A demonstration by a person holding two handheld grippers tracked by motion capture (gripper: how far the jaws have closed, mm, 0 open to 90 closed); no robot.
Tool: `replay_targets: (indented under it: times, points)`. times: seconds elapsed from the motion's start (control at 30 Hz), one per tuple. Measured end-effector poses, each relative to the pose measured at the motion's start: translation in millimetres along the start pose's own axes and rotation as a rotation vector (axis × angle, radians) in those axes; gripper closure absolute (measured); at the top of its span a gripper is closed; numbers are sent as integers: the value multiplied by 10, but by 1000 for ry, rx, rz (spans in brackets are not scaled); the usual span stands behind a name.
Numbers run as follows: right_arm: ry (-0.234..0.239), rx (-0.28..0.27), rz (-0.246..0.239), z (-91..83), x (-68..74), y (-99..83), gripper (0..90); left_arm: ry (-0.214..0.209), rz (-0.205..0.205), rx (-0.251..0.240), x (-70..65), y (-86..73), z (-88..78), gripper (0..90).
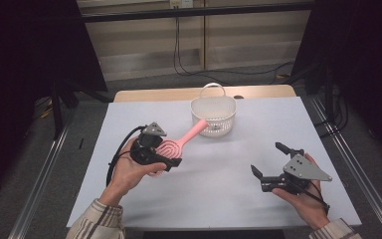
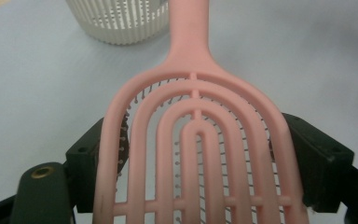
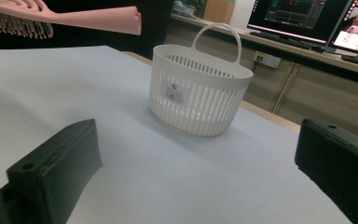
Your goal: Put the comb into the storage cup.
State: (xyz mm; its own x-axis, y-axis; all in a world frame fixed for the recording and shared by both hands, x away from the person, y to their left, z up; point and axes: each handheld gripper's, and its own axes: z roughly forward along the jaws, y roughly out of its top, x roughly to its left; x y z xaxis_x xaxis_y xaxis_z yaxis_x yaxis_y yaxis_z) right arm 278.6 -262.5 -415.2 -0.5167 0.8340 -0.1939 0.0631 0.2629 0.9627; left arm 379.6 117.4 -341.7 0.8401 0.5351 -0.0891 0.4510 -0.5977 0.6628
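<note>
While my left gripper (image 1: pixel 165 160) grasps the pink brush (image 2: pixel 200 154) by its wide head, one jaw on each side edge, the brush hangs above the tabletop (image 1: pixel 229 164), lifted clear of it. Its handle points away from me toward the white basket (image 1: pixel 214 117), and the handle end is near the basket rim, in the high view just over it. My right gripper (image 1: pixel 271 162) holds nothing; its jaws stand wide apart, low over the tabletop and well apart from the basket, which I see between them in the right gripper view.

I judge the brush to be light and stiff, made of hard plastic with open slots, so it should not bend in the grip. The side edges are smooth and curved, so they may slip if I tilt the brush fast. The bristles under the head look thin and could bend, so I would not press there. The head edges, where I hold now, seem a good place; the narrow handle is another. The basket looks light too and may slide or tip if the handle pushes against it
</note>
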Motion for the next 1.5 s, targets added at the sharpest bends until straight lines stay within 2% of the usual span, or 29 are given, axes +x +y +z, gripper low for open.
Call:
replay_targets:
  times: [0.1, 0.27, 0.43, 0.47, 0.5, 0.57, 0.63, 0.67, 0.77, 0.8, 1.03, 1.17, 1.37, 1.5]
  points:
    - [7, -6, -23, 33, 24, 45, 0, -6, 16, -1, -40, 50, 22, 208]
    - [24, 4, -64, 91, 50, 94, 2, -37, 12, -9, -67, 118, 88, 208]
    - [26, 7, -108, 151, 110, 145, 4, -57, 15, 16, -84, 158, 168, 208]
    - [31, 13, -110, 165, 127, 156, 5, -58, 5, 11, -99, 165, 187, 208]
    - [38, 14, -115, 180, 141, 167, 5, -55, 23, 21, -101, 177, 193, 208]
    - [43, 8, -122, 207, 176, 190, 5, -61, 17, 13, -131, 195, 214, 208]
    - [55, 10, -130, 234, 203, 213, 5, -68, 35, 21, -142, 218, 219, 208]
    - [54, 7, -133, 249, 218, 226, 6, -65, 22, 9, -167, 228, 231, 208]
    - [56, 2, -175, 292, 254, 264, 7, -72, 38, 14, -187, 255, 239, 208]
    - [58, -2, -182, 307, 267, 278, 7, -76, 55, 25, -187, 266, 238, 208]
    - [57, 0, -293, 405, 350, 354, 23, -88, 63, 27, -251, 330, 296, 208]
    - [57, 6, -343, 422, 403, 352, 28, -97, 85, 43, -301, 345, 319, 208]
    - [33, 5, -430, 430, 452, 368, 41, -107, 107, 53, -359, 376, 341, 208]
    - [15, 4, -506, 449, 479, 396, 52, -106, 115, 53, -408, 396, 370, 208]
